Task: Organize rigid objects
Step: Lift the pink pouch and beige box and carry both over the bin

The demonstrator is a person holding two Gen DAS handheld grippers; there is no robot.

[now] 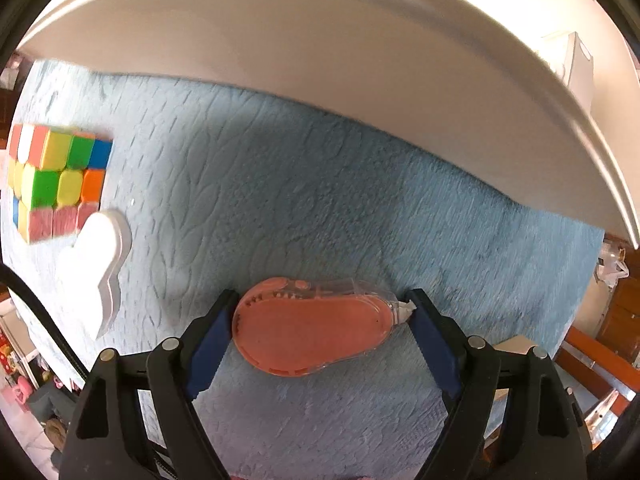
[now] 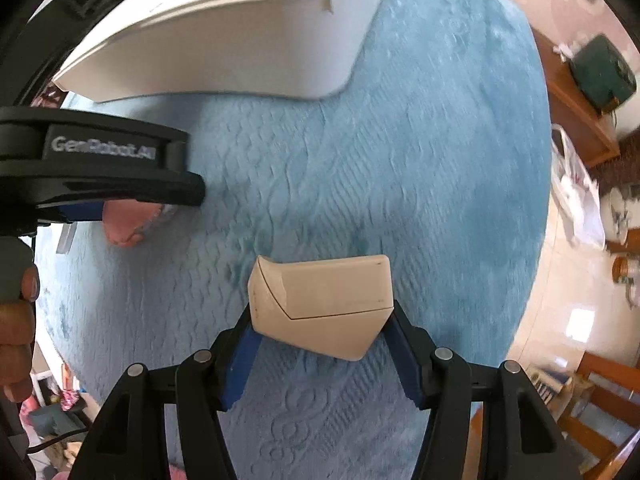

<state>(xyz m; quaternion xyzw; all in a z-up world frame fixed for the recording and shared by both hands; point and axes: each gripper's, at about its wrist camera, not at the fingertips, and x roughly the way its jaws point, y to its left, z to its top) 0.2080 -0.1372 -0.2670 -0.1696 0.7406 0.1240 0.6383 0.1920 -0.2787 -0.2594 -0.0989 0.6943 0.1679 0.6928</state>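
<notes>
My left gripper (image 1: 320,312) is shut on a pink correction-tape dispenser (image 1: 312,326), held just above the blue mat; it also shows at the left of the right wrist view (image 2: 128,224). My right gripper (image 2: 320,320) is shut on a beige angular plastic block (image 2: 324,304), above the mat. A white bin (image 1: 360,72) stands right ahead of the left gripper, and at the top of the right wrist view (image 2: 248,40). A colourful puzzle cube (image 1: 56,180) and a white flat shaped piece (image 1: 96,264) lie on the mat to the left.
The blue textured mat (image 1: 280,184) covers the table and shows in the right wrist view (image 2: 420,168). Wooden furniture (image 2: 576,92) and a white plastic bag (image 2: 576,196) lie beyond the table's right edge.
</notes>
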